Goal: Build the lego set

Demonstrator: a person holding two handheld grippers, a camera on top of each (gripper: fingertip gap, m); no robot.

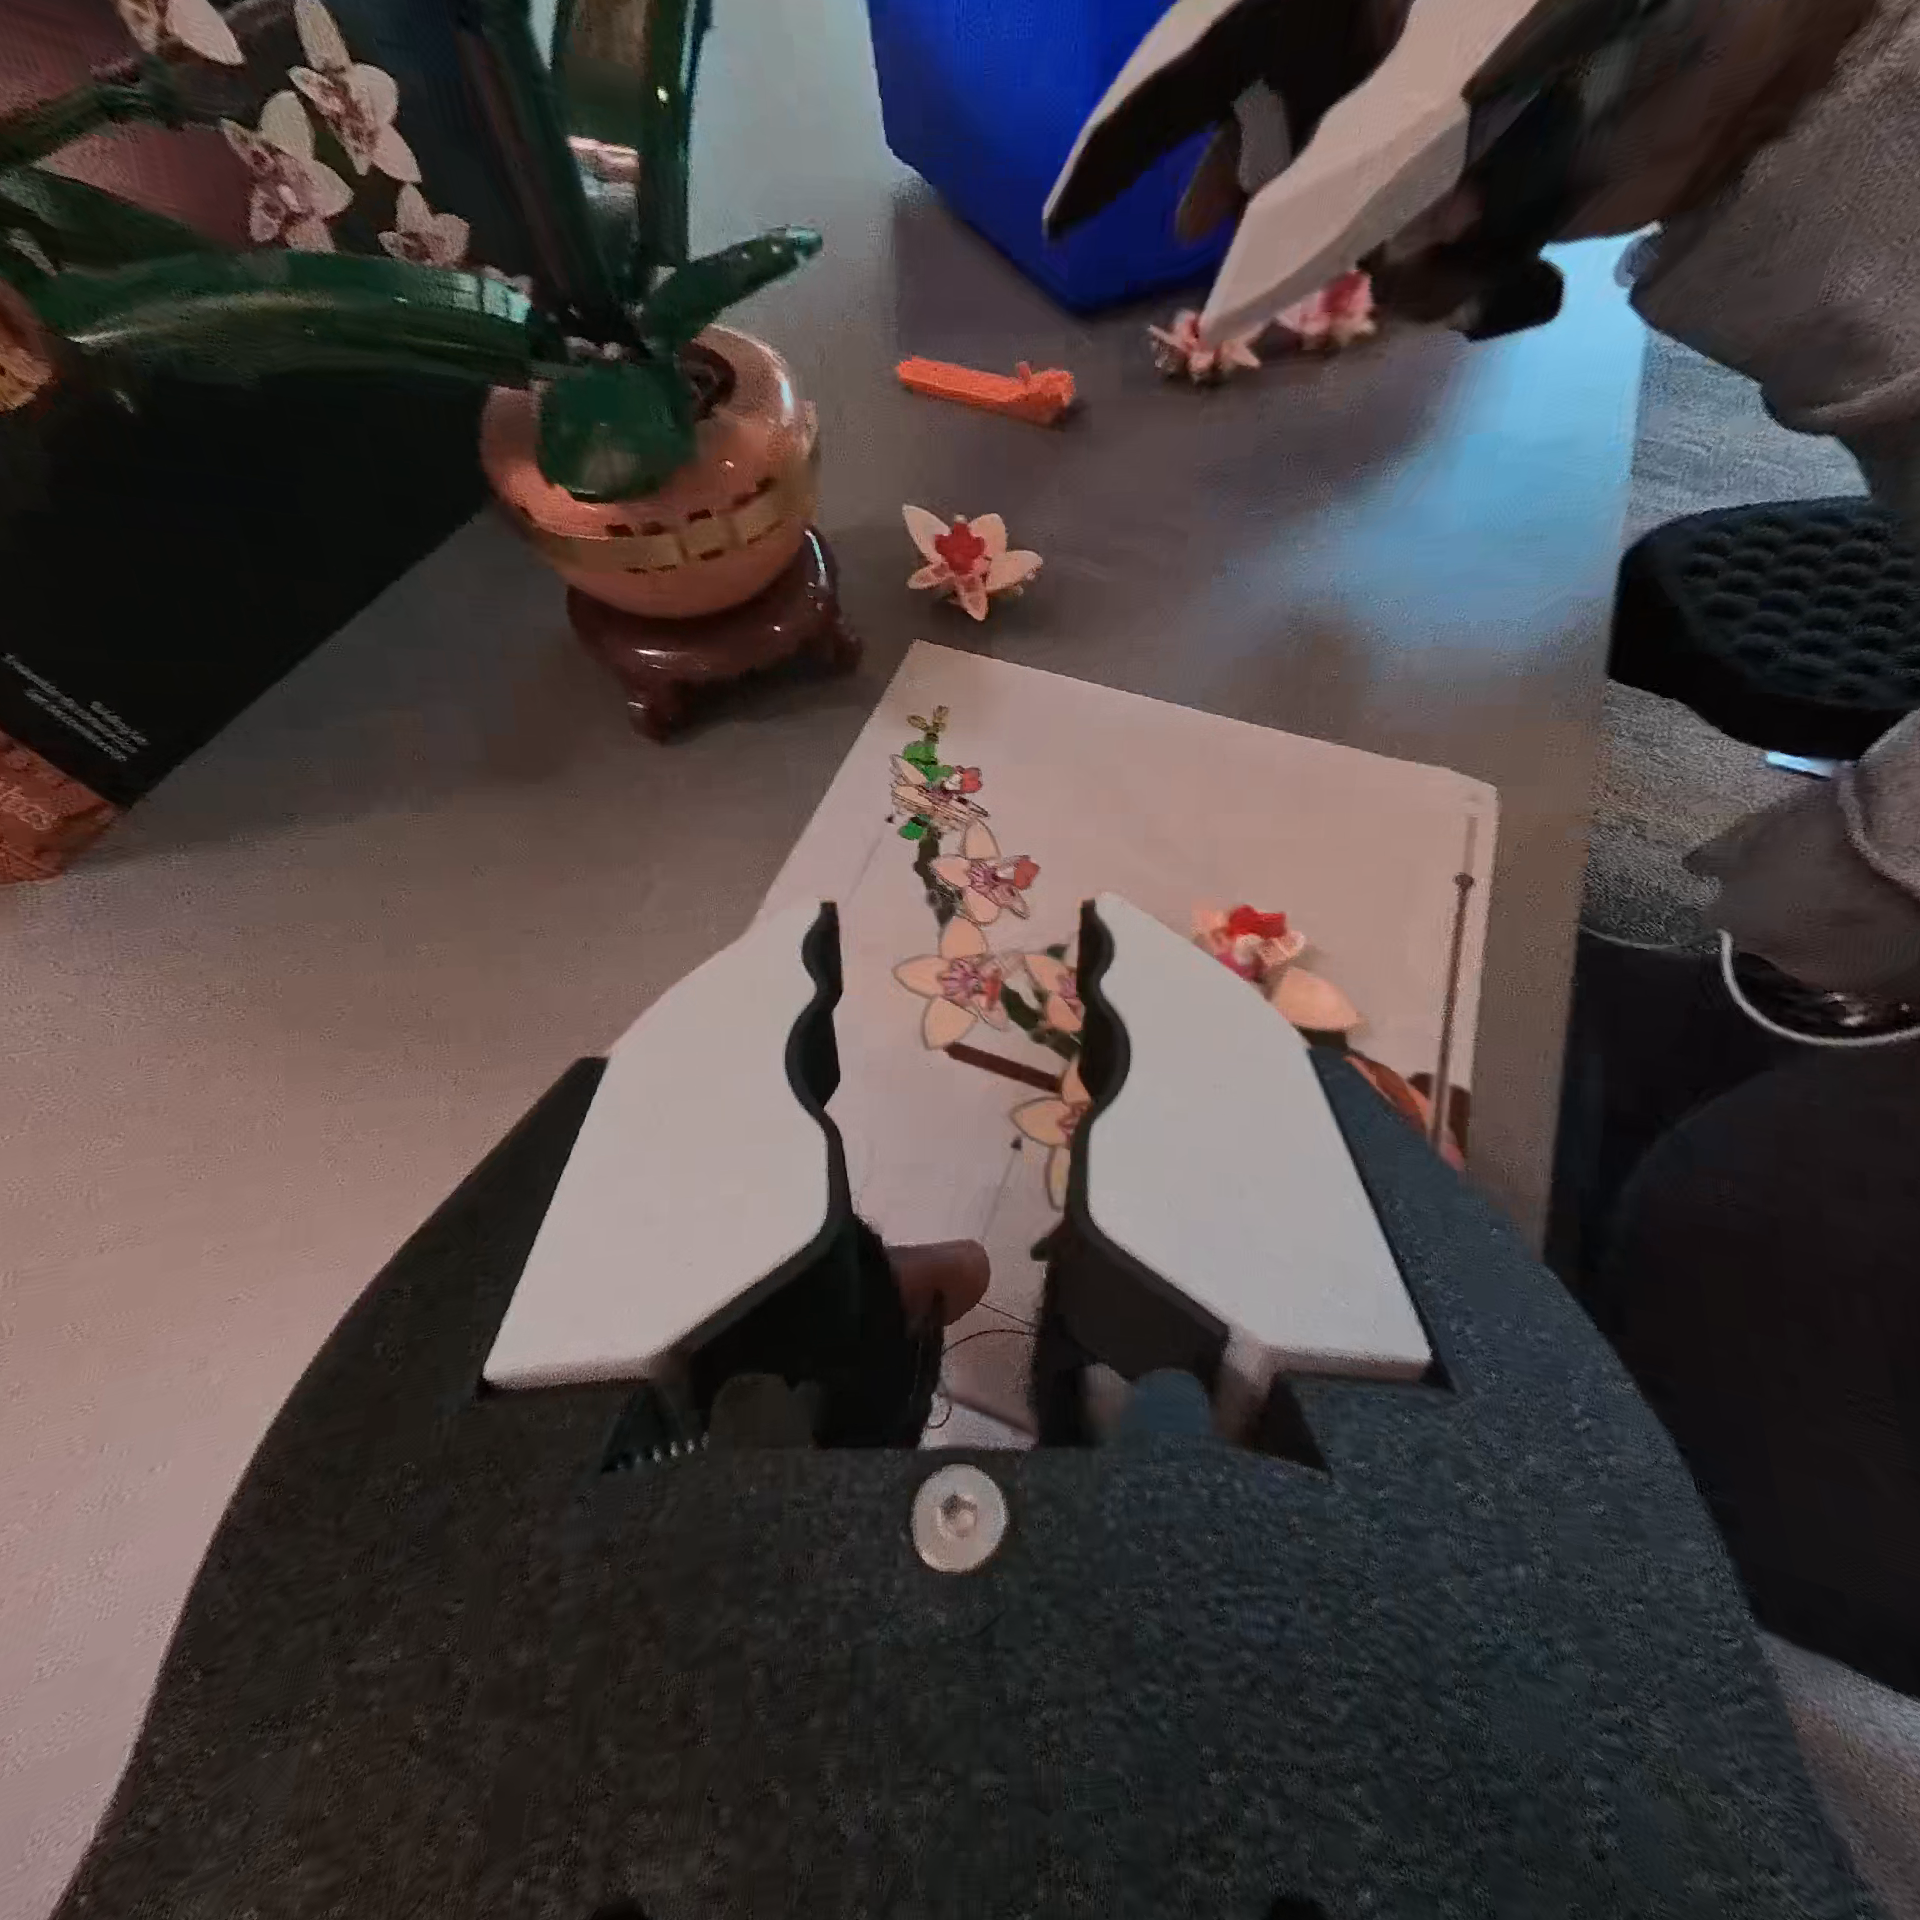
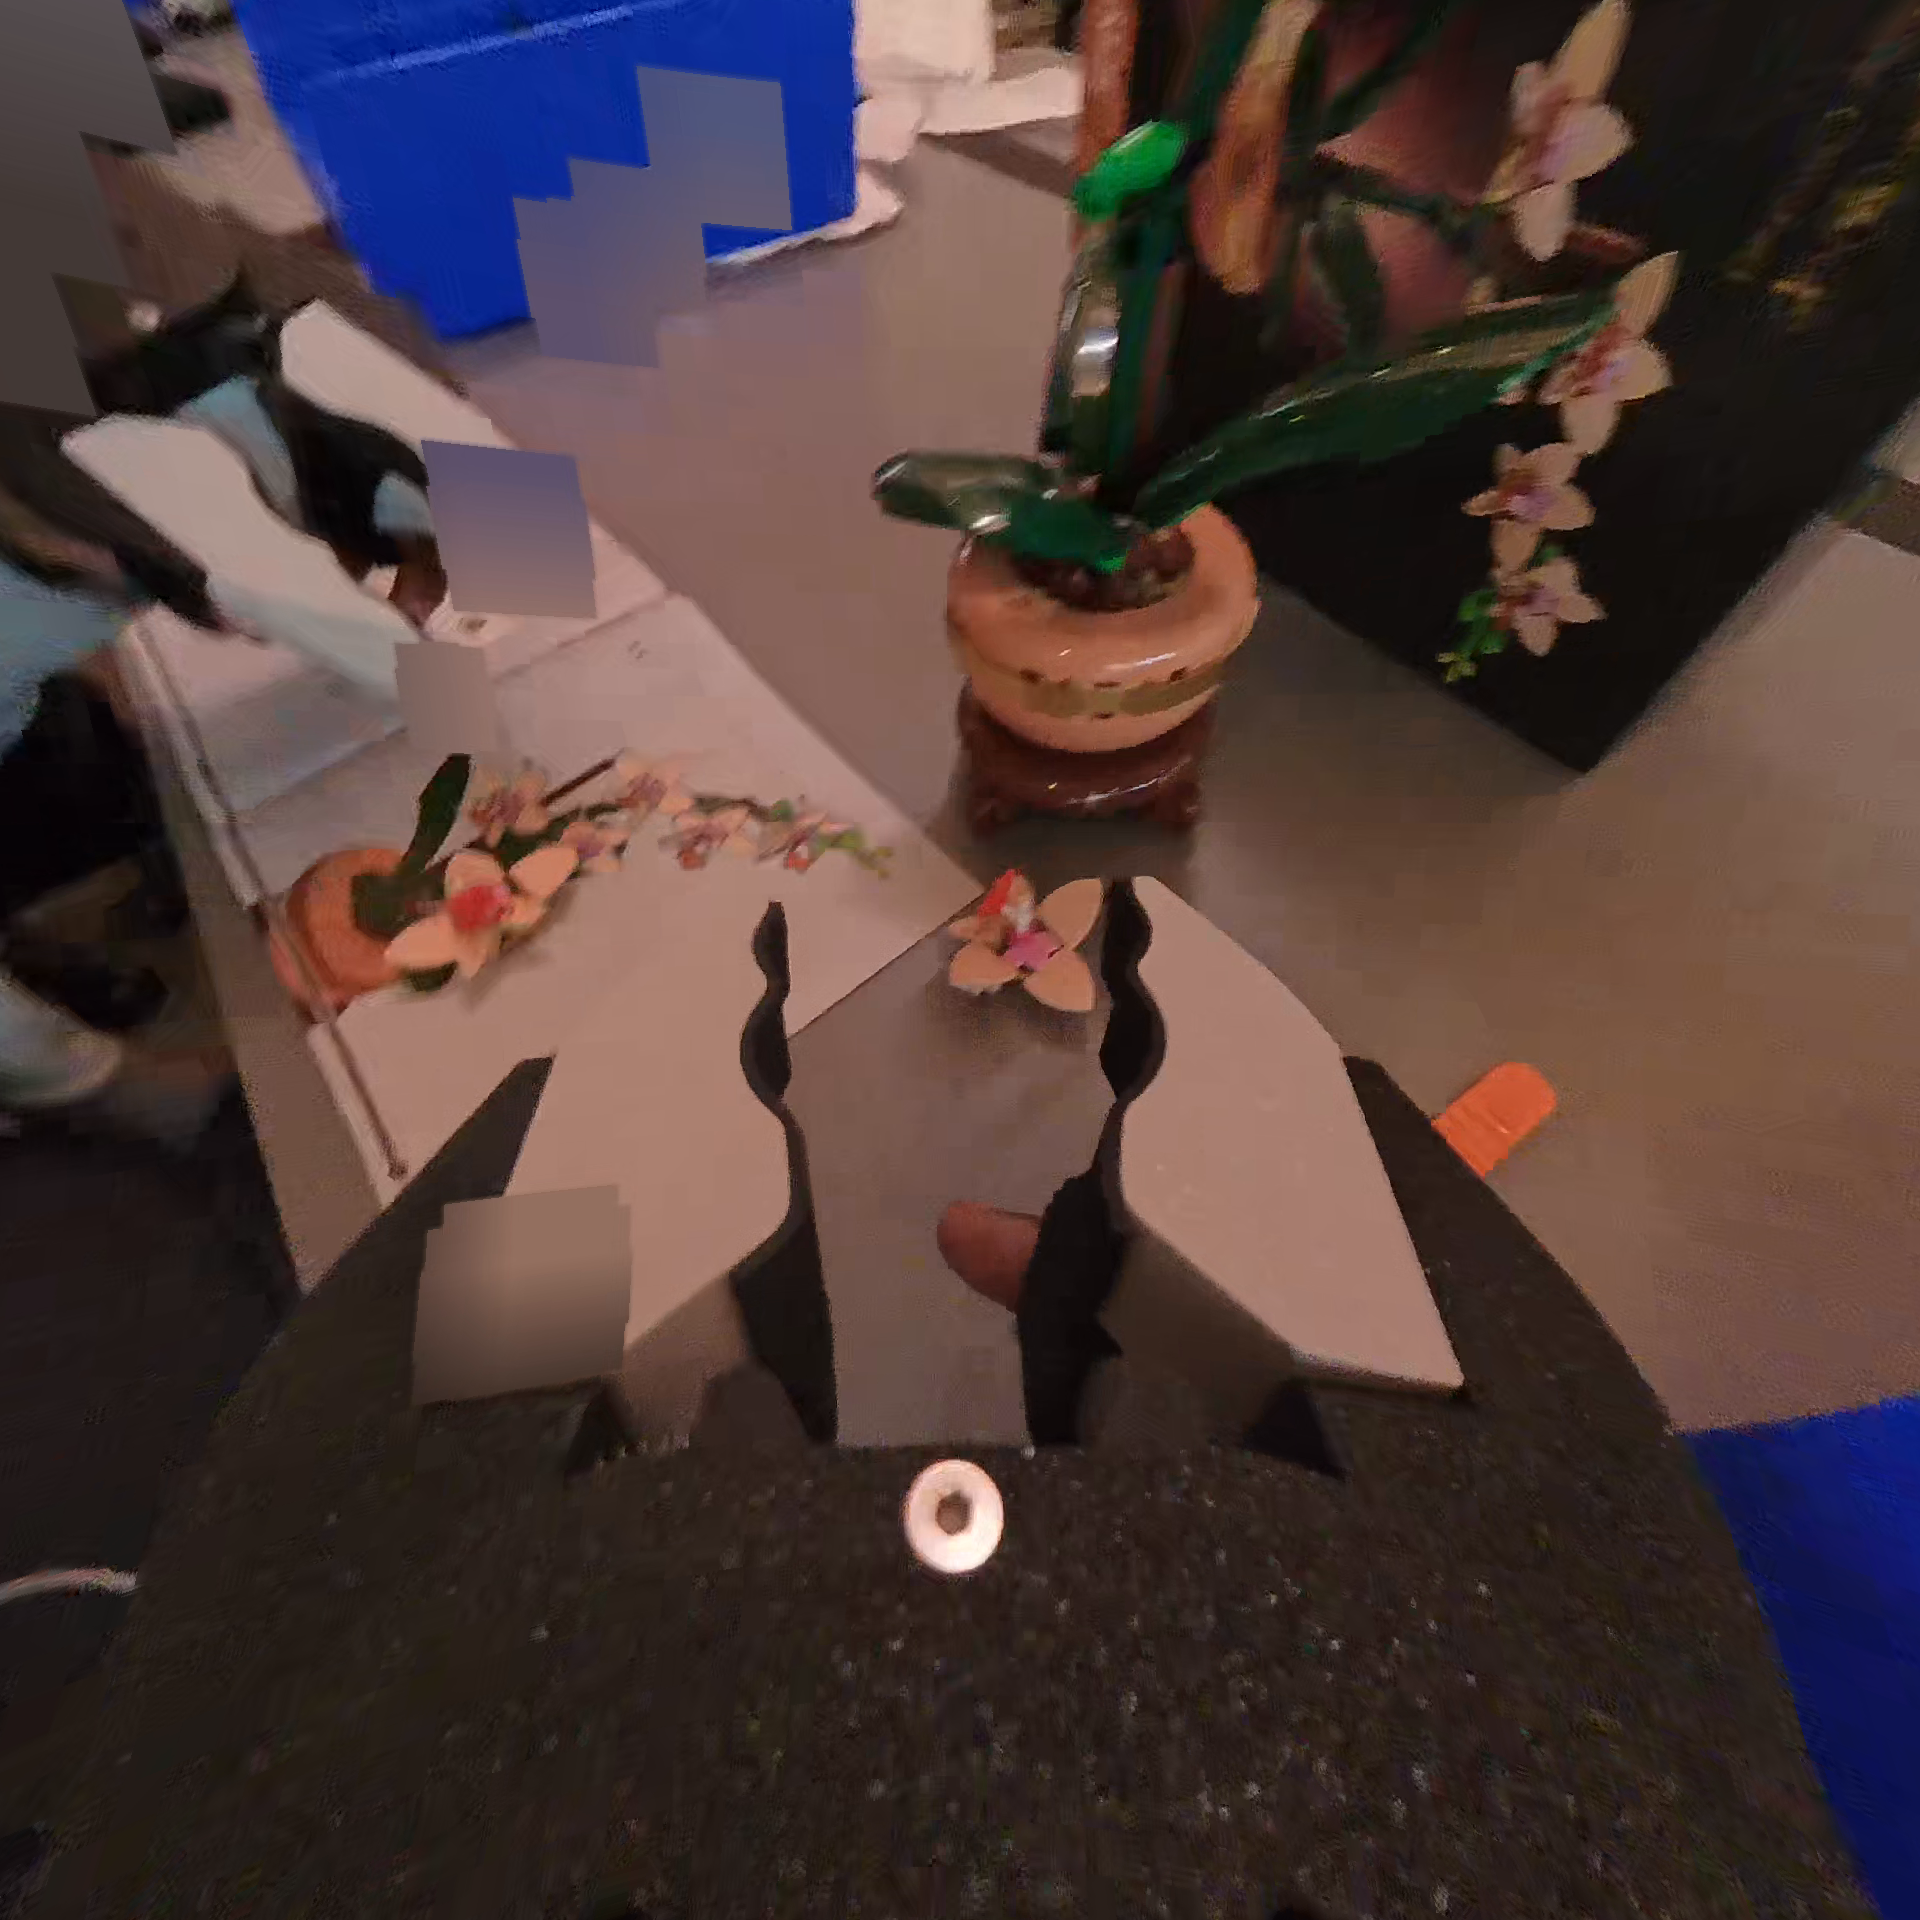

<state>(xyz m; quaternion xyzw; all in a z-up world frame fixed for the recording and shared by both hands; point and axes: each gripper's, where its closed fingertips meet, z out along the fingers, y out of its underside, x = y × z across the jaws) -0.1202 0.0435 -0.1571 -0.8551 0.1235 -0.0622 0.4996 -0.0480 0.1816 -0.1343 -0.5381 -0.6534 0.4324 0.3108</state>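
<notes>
Grey table [image 1: 312,1039]: potted orchid model [image 1: 665,499], open instruction booklet [image 1: 1195,790], loose flower [image 1: 966,561], orange tool [image 1: 987,387], probably brick separator, blue bin [image 1: 987,135].

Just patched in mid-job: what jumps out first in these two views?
The potted lego orchid, dark green leaves in a tan pot on a brown stand, dominates the grey table, standing in front of the set's black box. Loose white-and-red flowers lie near it, one on the open instruction booklet. Both the left tool and the right tool are open and empty.

loose flowers [image 1: 968,558]: 4 | potted plant [image 1: 665,499]: 1 | orange tool [image 1: 987,387]: 1 | booklet [image 1: 1195,790]: 1
</notes>
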